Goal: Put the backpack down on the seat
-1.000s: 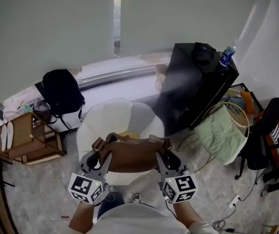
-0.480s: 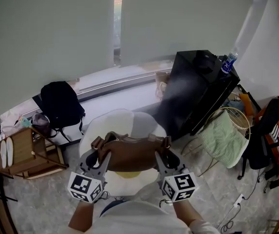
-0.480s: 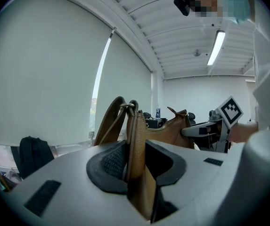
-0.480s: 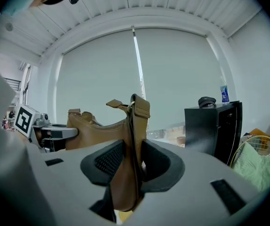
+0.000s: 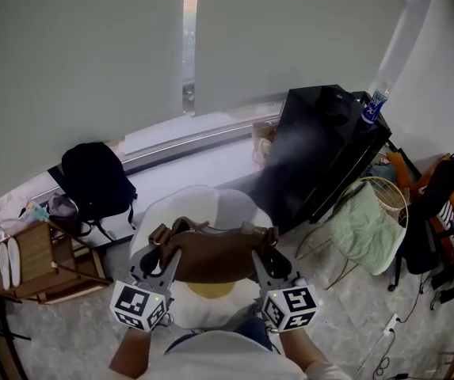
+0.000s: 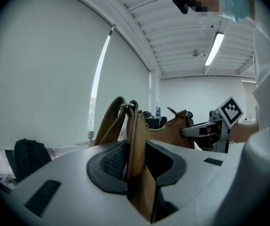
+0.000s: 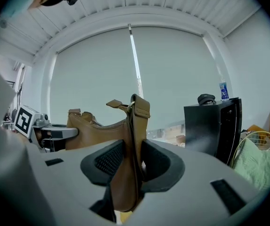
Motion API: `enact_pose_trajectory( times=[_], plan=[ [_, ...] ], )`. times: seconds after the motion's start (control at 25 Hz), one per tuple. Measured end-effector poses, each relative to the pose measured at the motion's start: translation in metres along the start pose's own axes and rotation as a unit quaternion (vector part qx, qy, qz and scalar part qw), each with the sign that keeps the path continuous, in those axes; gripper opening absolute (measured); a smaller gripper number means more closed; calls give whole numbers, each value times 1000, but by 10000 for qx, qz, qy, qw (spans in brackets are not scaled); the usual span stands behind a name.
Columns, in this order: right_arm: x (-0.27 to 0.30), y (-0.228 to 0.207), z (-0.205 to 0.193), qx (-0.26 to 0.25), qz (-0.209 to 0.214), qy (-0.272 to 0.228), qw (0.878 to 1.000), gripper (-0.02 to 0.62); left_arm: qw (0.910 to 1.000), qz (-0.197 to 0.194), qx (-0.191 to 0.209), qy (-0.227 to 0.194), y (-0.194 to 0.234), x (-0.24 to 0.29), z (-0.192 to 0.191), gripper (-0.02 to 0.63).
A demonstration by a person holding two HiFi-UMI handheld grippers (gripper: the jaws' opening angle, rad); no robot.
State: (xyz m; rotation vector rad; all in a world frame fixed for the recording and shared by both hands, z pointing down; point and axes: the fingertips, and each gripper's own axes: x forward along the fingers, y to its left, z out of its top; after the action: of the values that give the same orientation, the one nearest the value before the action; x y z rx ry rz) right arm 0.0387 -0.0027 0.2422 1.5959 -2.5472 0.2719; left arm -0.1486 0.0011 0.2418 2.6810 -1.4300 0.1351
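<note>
"Where's the brown backpack (image 5: pixel 215 253) at the moment?"

"Slung between the two grippers, over the white seat (image 5: pixel 188 204). From above, its body covers the middle of the seat, and the yellow cushion (image 5: pixel 211 290) shows just on the person's side of it. Whether its bottom touches the seat, I can't tell."

"What's the left hand-held gripper (image 5: pixel 160 256) doing?"

"It's pinching the backpack's left end. The jaws stand only as far apart as the leather is thick, with the pads pressed on both faces. The strap and its metal ring rise just above them."

"And the right hand-held gripper (image 5: pixel 265 253)?"

"Much the same on the other end. Its jaws are clamped on the brown leather below the strap tab, and the backpack fills the narrow gap. Both grippers point nearly level, away from the person."

"What else is around the seat?"

"A black bag (image 5: pixel 96 176) sits on the floor by the window, next to a wooden rack (image 5: pixel 40 260). To the right of the seat is a black cabinet (image 5: pixel 326 145) with a bottle (image 5: pixel 374 105) on top. Further right, a green cloth (image 5: pixel 361 220) is draped on a wire basket."
</note>
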Motion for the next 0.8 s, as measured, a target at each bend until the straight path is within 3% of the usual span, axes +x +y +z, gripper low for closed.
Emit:
enact_pose_trajectory(
  times=[0.6,0.8],
  plan=[
    [58,-72,25,-316,1078,38,9937,149,9938,1081,-181,-189,-12,61,11,118],
    [71,-92,30,-359,1256,54,9914,149,9912,1293,-218,-196,-16,81,15,118]
  ],
)
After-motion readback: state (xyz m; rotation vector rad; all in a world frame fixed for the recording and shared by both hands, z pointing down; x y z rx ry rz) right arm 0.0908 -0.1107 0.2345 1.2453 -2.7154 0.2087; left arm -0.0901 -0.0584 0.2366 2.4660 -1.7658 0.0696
